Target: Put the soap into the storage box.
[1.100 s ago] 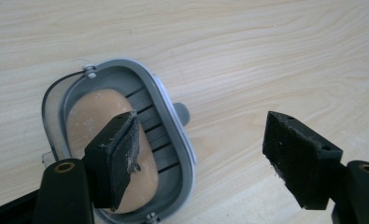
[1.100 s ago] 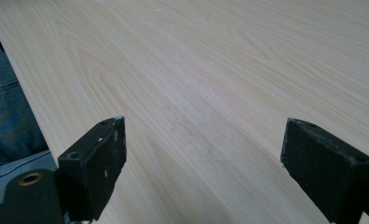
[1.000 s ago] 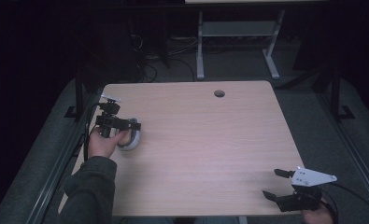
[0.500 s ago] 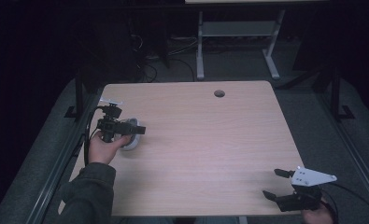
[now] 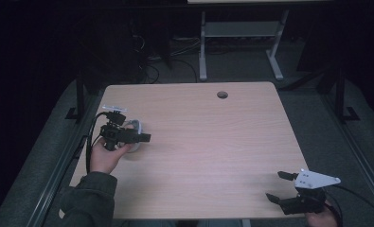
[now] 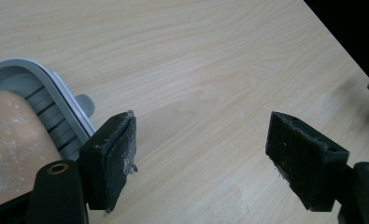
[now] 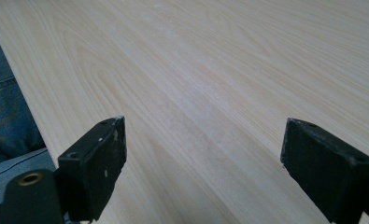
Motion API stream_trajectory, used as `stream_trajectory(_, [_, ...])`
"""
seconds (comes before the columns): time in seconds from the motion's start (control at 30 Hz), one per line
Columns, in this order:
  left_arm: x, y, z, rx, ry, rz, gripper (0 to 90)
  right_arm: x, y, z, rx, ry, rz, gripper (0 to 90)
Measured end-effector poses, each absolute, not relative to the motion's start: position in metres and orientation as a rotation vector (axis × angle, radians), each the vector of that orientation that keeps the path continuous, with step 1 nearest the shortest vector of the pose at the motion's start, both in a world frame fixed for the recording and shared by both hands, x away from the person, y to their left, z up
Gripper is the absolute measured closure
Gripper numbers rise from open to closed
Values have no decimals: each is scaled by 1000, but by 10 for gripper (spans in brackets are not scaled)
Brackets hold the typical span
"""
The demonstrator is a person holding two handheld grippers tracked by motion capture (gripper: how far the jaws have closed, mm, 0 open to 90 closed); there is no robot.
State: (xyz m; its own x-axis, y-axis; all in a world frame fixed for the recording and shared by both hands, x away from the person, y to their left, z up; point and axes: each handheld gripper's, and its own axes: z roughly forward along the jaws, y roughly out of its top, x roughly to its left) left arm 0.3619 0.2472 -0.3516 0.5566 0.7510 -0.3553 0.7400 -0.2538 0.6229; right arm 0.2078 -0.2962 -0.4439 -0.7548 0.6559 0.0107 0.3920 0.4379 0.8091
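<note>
Wood: I see one pale wooden bench (image 5: 203,142) with one small round hole (image 5: 222,94) near its far edge.
Grey thing: one grey ribbed holder (image 6: 42,100) sits near the bench's left edge, with something tan (image 6: 9,140) lying in it.
Left gripper: my left gripper (image 5: 144,137) is just beside the grey holder. Its two fingers (image 6: 109,163) are wide apart and hold nothing.
Right gripper: my right gripper (image 5: 275,187) is by the near right corner, well apart from the holder. Its two fingers (image 7: 95,165) are wide apart with only bare wood between them.
Room: the middle and far side of the bench are open wood.
Count: two grippers, one holder.
</note>
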Motion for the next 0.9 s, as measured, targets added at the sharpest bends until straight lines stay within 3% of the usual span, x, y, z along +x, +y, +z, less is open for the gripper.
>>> stream_trajectory(0.9, [327, 243, -371, 2031, 1109, -22, 237, 208, -296, -446, 910, 2397, 1203, 138])
